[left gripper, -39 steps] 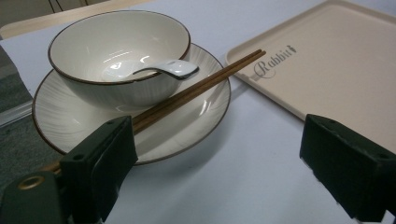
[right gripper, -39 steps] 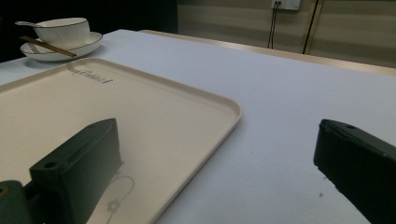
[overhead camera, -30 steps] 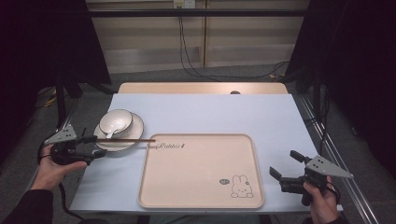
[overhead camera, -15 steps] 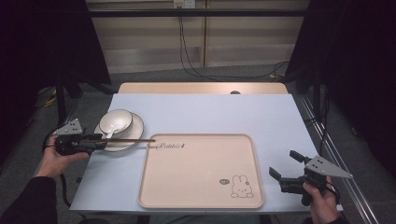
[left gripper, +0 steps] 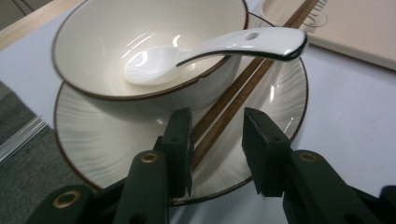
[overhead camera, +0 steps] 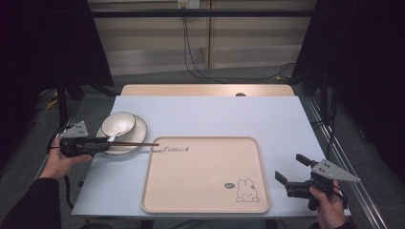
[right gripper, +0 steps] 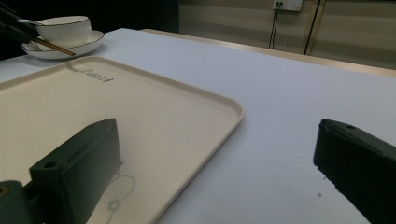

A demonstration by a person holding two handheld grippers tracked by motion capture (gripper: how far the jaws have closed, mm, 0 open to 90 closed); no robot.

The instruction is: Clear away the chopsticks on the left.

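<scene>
item: table setting, one moment, listed near to far.

right gripper: held low at the person's near right, off the tray's corner; jaws spread wide, nothing between them. idle.

tray: beige, rabbit print near its front right, bare of dishes, lying mid-table on the pale blue cloth.

left gripper: at the near left, jaws parted and straddling the near ends of the chopsticks; the left jaw sat close against the sticks, the right jaw stood apart. nothing clamped.

chopsticks: a dark wooden pair, side by side, lying across the plate beside the bowl, far tips reaching over the tray's corner.

spoon: white ceramic, scoop in the bowl, handle overhanging the rim above the sticks.

step in hand, as judged: taking up the chopsticks. to do it well, centre both sticks between the jaws before closing, so neither rolls out; close low on the near ends; lift level and draw clear under the spoon handle without nudging it or the bowl.

views compared: the left gripper view gave the jaw-to-stick gap and the spoon's overhang, which the high view rendered too small to read. the high view gave the whole layout and both hands. the right gripper view showed the crockery far off across the tray, side-on.
</scene>
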